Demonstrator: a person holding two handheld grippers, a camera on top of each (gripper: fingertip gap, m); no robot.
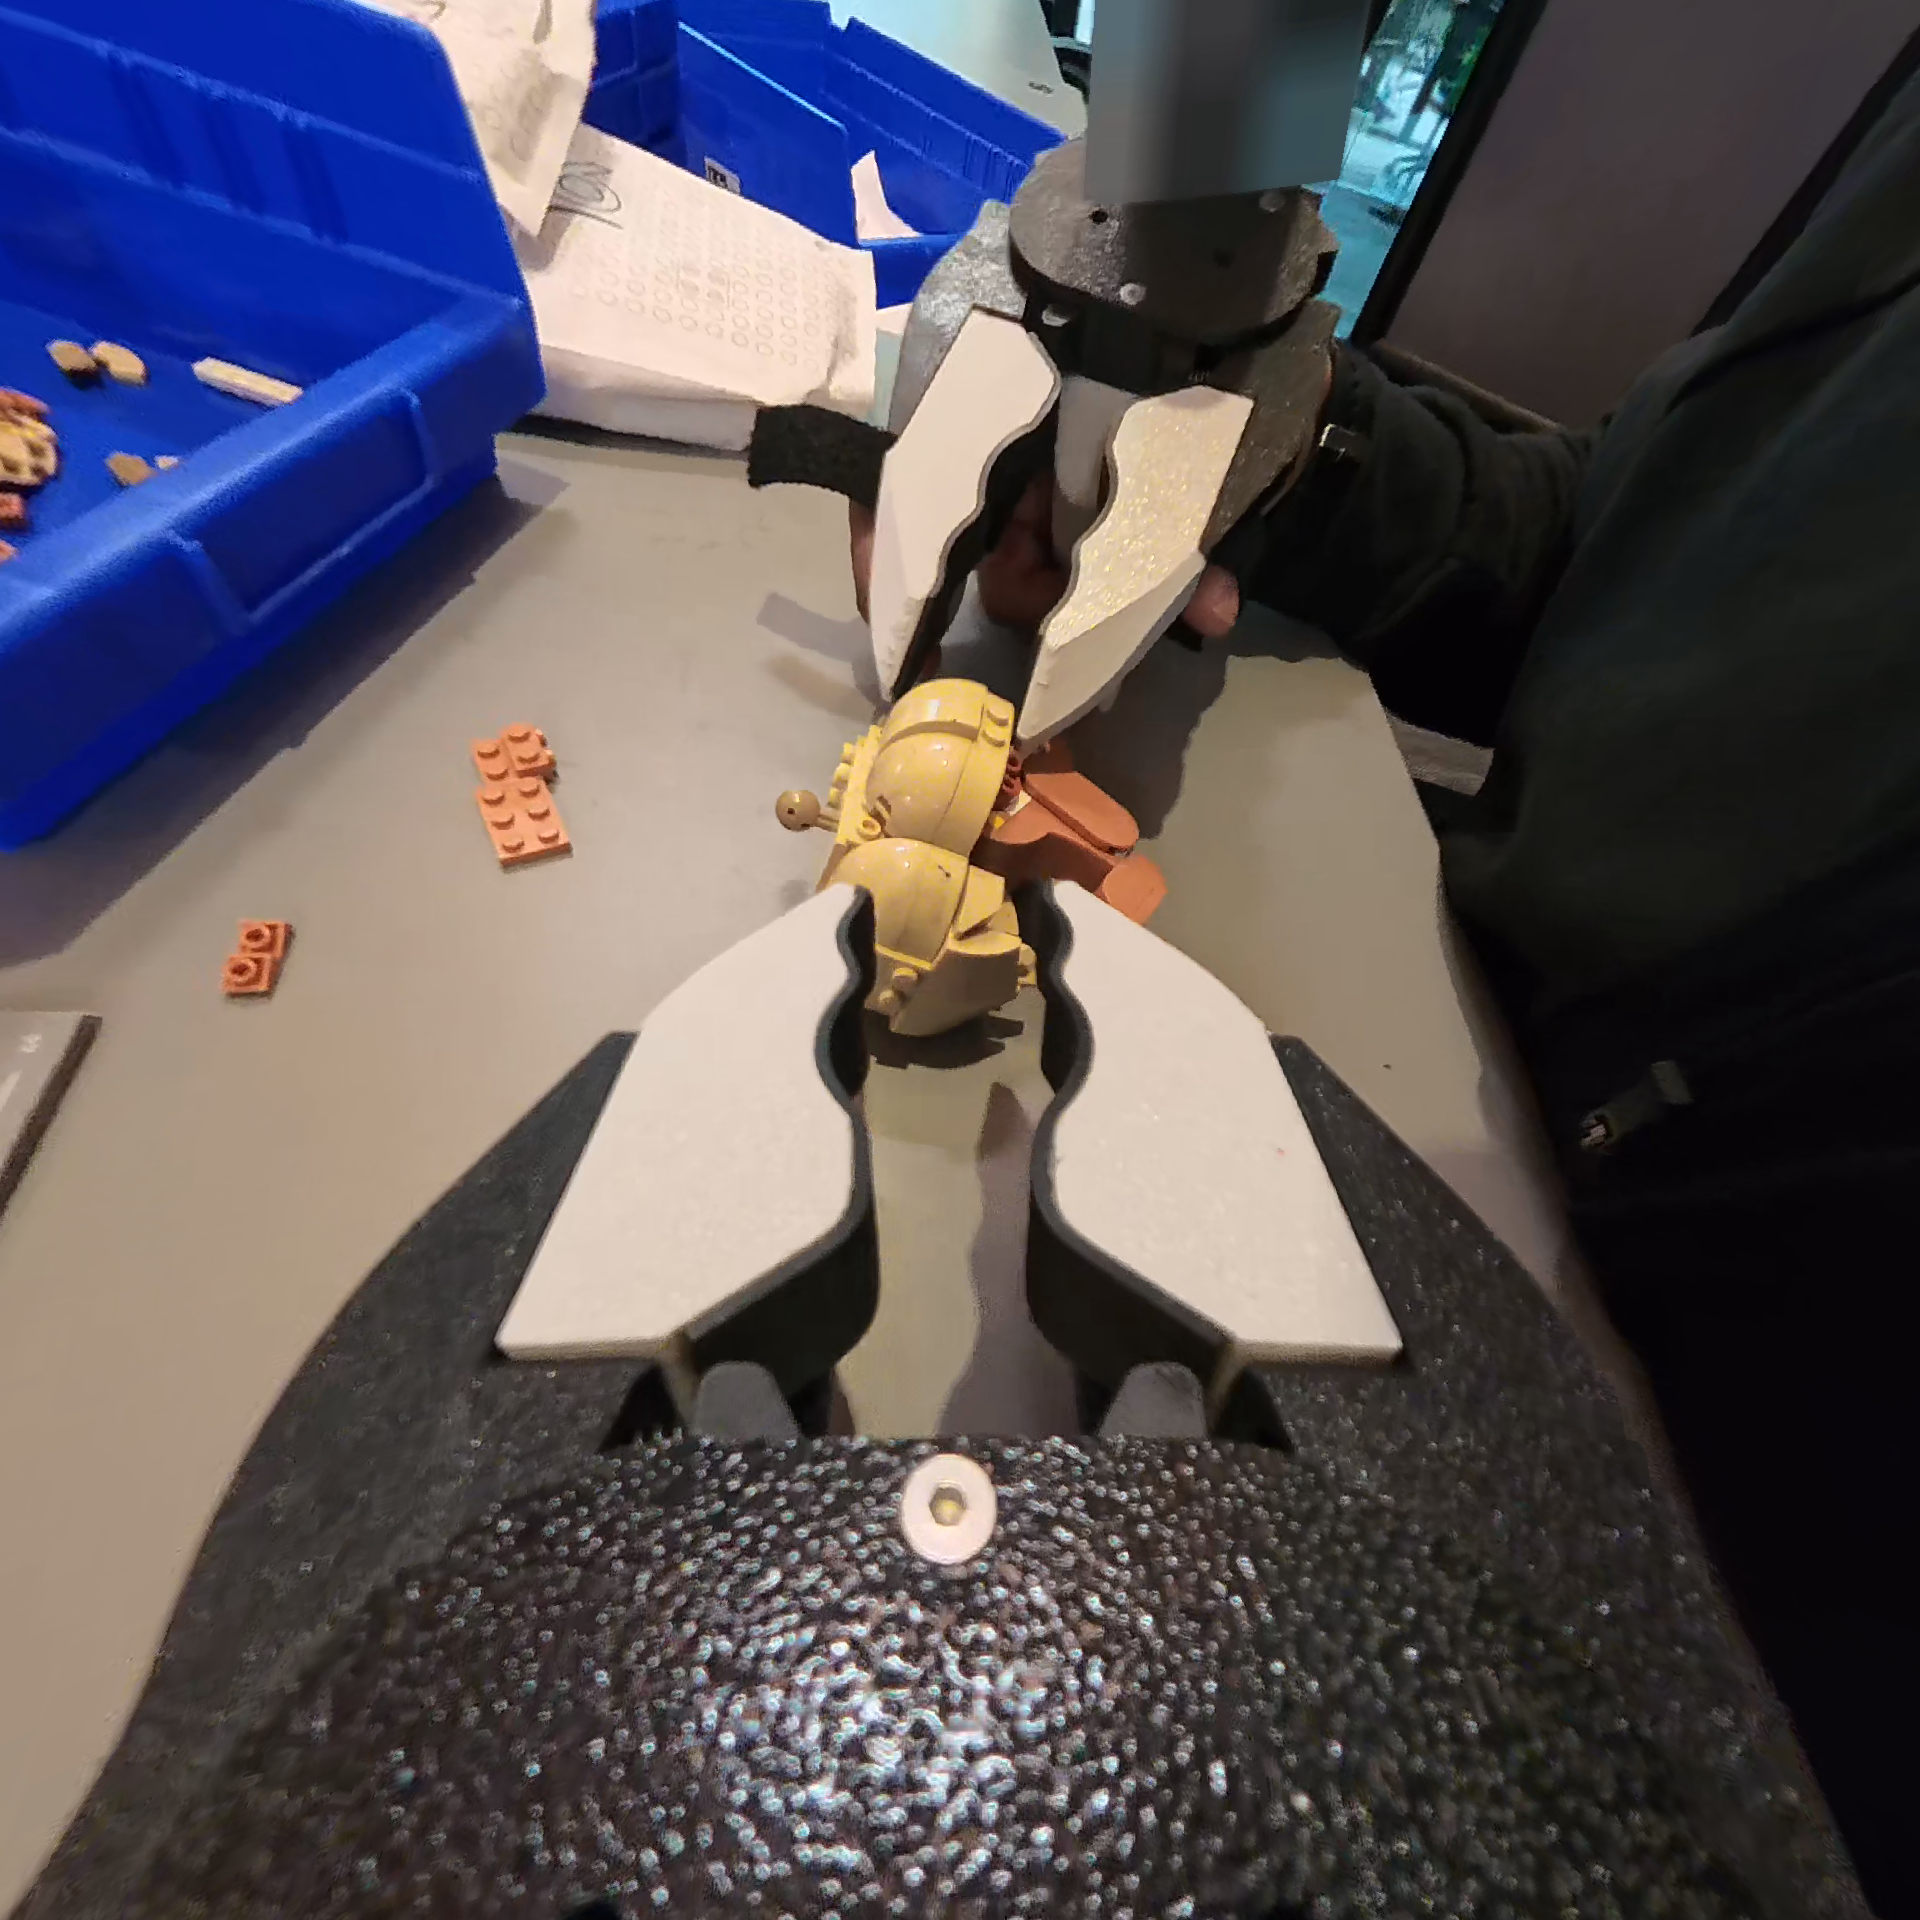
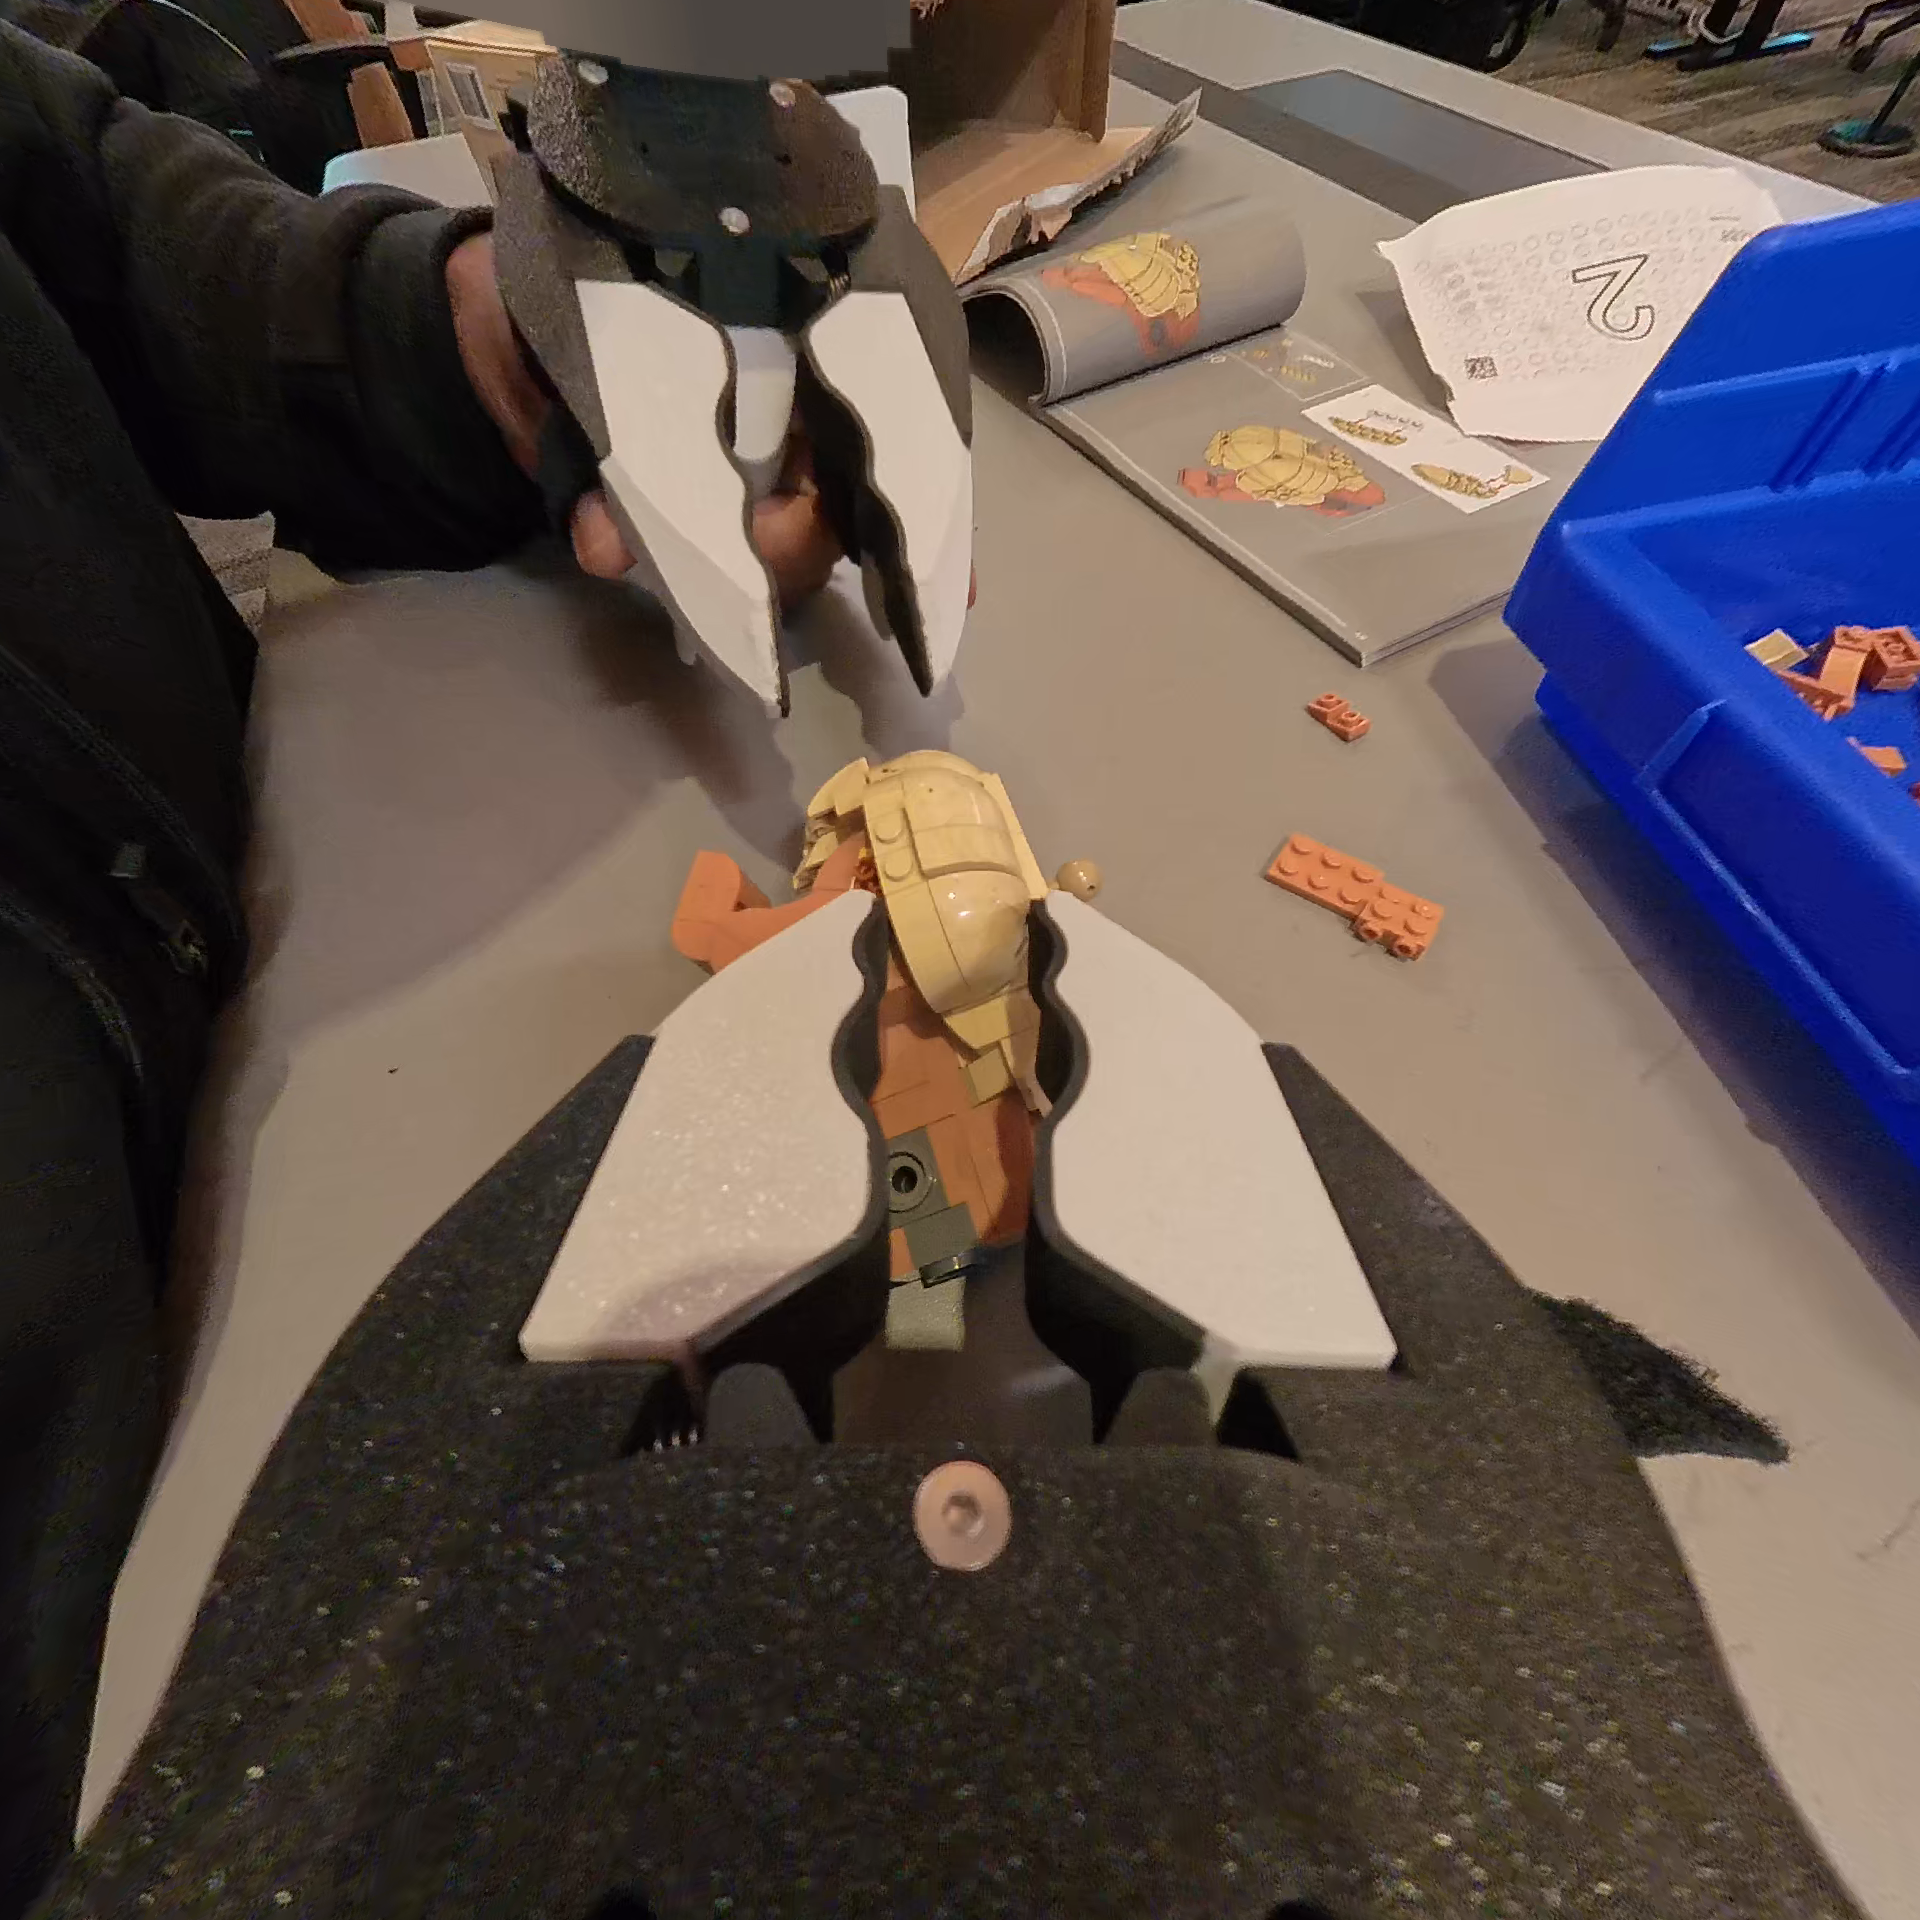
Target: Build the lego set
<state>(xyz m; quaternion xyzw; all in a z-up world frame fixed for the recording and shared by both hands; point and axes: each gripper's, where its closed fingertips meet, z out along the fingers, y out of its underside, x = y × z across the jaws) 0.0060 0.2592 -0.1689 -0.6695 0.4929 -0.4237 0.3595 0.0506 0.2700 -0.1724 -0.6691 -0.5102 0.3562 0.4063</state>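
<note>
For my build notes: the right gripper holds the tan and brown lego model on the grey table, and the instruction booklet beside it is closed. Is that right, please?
Not quite: the instruction booklet lies open, as the right wrist view shows. The rest stands: the right gripper holds the tan and brown lego model over the grey table.

1. The left wrist view looks close along its own fingers, facing the right gripper (image 1: 951, 707) across the table (image 1: 416, 1091).
2. The right wrist view faces back, just as close.
3. Both share the lego model (image 1: 935, 862) (image 2: 935, 883).
</note>
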